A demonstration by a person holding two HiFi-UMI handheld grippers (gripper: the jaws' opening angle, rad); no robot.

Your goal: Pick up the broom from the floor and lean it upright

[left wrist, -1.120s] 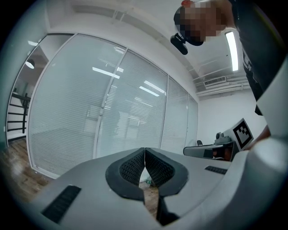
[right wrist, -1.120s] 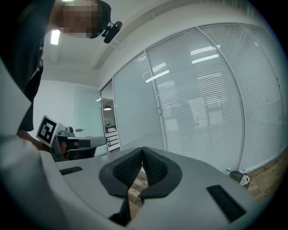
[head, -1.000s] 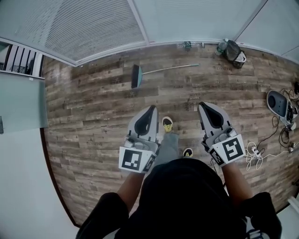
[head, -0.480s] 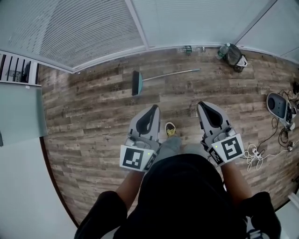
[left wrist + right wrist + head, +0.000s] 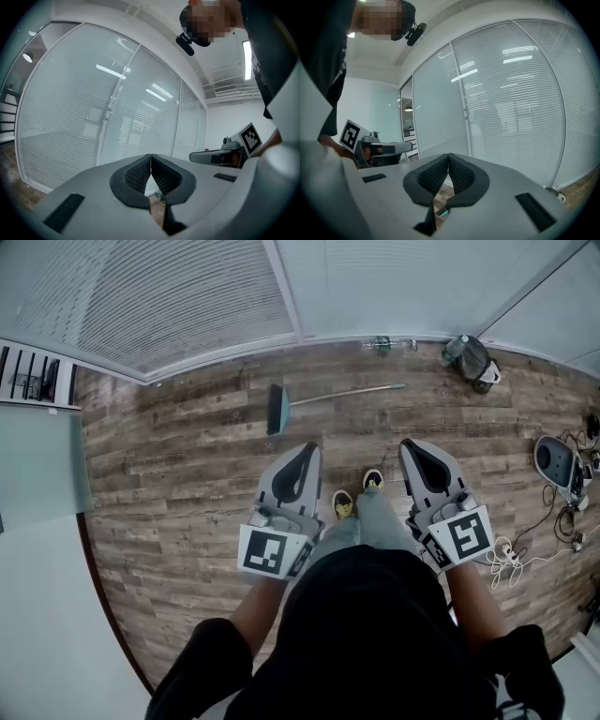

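- The broom [image 5: 328, 397] lies flat on the wooden floor [image 5: 169, 474]. Its teal head is at the left end and its thin handle runs off to the right.
- The glass wall [image 5: 187, 296] with closed blinds stands just beyond the broom, roughly parallel to the handle.
- The left gripper [image 5: 307, 448] is on the near side of the broom, close to the teal head but not touching it. Its jaws are pressed together with nothing between them.
- The right gripper [image 5: 412, 444] is also on the near side of the broom, just short of the handle's free end and clear of it. Its jaws are closed tight and empty too.
- The person's shoes [image 5: 343, 505] stand on the near side of the broom, between the two grippers.
- A dark bag [image 5: 472, 360] sits on the floor just past the handle's free end, to the right.
- A tangle of cables [image 5: 525, 554] lies well apart from the broom, far off to its right.
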